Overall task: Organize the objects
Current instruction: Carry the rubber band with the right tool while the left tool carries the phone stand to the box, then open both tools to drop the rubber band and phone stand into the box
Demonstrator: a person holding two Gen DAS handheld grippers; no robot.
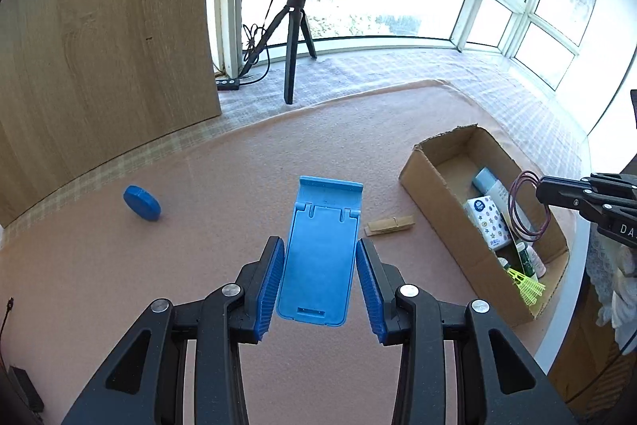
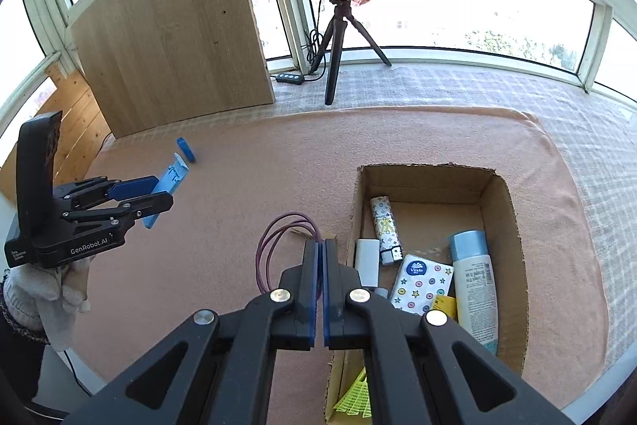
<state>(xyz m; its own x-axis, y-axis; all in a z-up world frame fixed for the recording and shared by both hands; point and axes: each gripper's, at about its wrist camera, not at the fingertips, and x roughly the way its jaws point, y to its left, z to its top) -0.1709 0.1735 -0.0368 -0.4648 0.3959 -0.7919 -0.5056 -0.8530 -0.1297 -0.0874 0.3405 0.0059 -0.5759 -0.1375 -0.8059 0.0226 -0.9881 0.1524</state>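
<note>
My left gripper [image 1: 320, 243] is shut on a blue folding phone stand [image 1: 322, 237], its pads pressing both long sides, and holds it above the pink cloth. From the right wrist view the left gripper [image 2: 159, 192] carries the phone stand [image 2: 171, 178] at the left. My right gripper [image 2: 320, 243] is shut on thin purple loops [image 2: 274, 245], just left of the open cardboard box [image 2: 505, 210]. In the left wrist view the right gripper [image 1: 541, 192] holds the purple loops [image 1: 525, 210] over the cardboard box [image 1: 430, 194].
A blue round disc [image 1: 142, 202] and a wooden clothespin [image 1: 390, 226] lie on the pink cloth [image 1: 239, 166]. The box holds a tissue pack [image 2: 422, 283], a bottle [image 2: 473, 277], a patterned lighter [image 2: 384, 226] and other items. A ring-light tripod [image 2: 338, 38] and wooden board [image 2: 171, 26] stand behind.
</note>
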